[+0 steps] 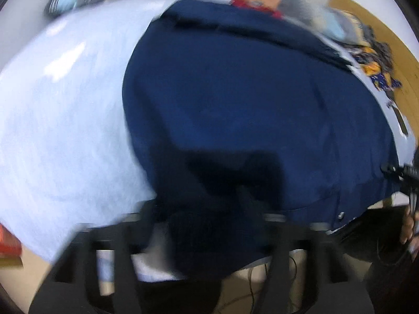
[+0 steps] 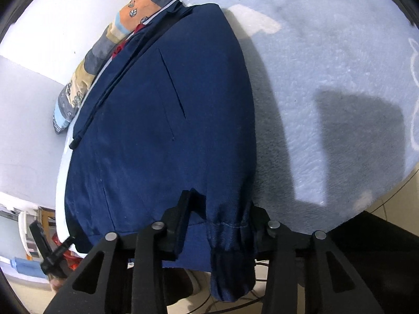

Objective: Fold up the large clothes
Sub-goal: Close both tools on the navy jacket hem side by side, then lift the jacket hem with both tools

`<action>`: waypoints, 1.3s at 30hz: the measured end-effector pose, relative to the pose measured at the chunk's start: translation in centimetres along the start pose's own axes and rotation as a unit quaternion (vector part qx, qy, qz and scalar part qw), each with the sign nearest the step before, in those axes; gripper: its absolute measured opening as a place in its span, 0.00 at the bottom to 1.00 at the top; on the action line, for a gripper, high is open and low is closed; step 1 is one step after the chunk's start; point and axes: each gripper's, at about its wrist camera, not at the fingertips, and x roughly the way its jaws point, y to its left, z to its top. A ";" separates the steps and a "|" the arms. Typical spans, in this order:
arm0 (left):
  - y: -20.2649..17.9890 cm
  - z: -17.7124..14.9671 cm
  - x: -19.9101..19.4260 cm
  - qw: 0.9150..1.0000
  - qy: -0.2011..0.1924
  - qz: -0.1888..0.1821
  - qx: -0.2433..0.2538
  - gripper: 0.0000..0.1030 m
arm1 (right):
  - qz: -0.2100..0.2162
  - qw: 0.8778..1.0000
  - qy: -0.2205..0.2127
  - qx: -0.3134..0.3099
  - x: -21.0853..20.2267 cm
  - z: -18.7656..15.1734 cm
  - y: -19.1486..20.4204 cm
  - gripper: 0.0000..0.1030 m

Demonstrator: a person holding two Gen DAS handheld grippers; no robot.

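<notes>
A navy blue garment (image 1: 248,91) lies spread on a pale blue fleece blanket (image 1: 65,117), its near edge hanging over the bed's side. The left wrist view is blurred. There my left gripper (image 1: 209,217) sits at that near edge with dark navy cloth filling the gap between its fingers. In the right wrist view the garment (image 2: 157,130) shows a slit pocket and a dark band along its far side. My right gripper (image 2: 222,217) is shut on a bunched, wrinkled corner that hangs down between its fingers.
A patchwork quilt (image 2: 125,18) lies bunched at the far end by the white wall. The blanket (image 2: 327,65) stretches bare to the right of the garment. The other gripper (image 2: 49,251) shows at lower left. Cables (image 2: 235,303) lie on the floor below the bed edge.
</notes>
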 end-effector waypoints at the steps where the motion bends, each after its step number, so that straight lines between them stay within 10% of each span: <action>1: -0.1 0.1 -0.4 1.000 -0.010 -0.002 0.004 0.27 | 0.006 1.000 -0.002 0.003 0.1 0.0 0.0 0.44; 10: 0.2 -0.3 1.1 1.000 -0.008 0.012 -0.006 0.31 | 0.060 0.998 0.004 -0.033 0.9 -0.3 1.2 0.96; 13: 0.1 -0.8 0.9 1.000 -0.020 0.015 -0.012 0.32 | 0.061 0.998 0.012 -0.030 0.8 -0.3 1.2 0.96; 19: 0.2 -0.8 0.9 0.999 -0.021 0.019 -0.023 0.35 | 0.006 0.999 0.010 -0.047 0.2 -0.5 1.2 0.57; 23: -0.8 -0.5 1.3 1.000 -0.008 0.019 -0.003 0.59 | 0.011 0.999 0.007 -0.034 -0.1 -0.5 0.2 0.35; 27: -2.4 -0.7 2.0 0.999 0.000 0.037 0.031 0.79 | 0.019 0.999 0.009 -0.026 0.2 -0.5 -0.1 0.38; 30: -2.9 -0.9 1.7 0.998 -0.017 0.044 0.043 0.66 | 0.017 0.999 0.009 -0.031 0.2 -0.4 0.0 0.32; 32: -3.1 -1.0 0.8 0.997 -0.036 0.051 0.051 0.33 | 0.023 0.999 0.004 -0.046 0.0 -0.5 0.6 0.18; 39: -2.2 -1.5 -2.2 0.996 -0.072 0.033 0.031 0.20 | 0.081 0.994 -0.039 -0.067 -3.4 -1.1 2.4 0.10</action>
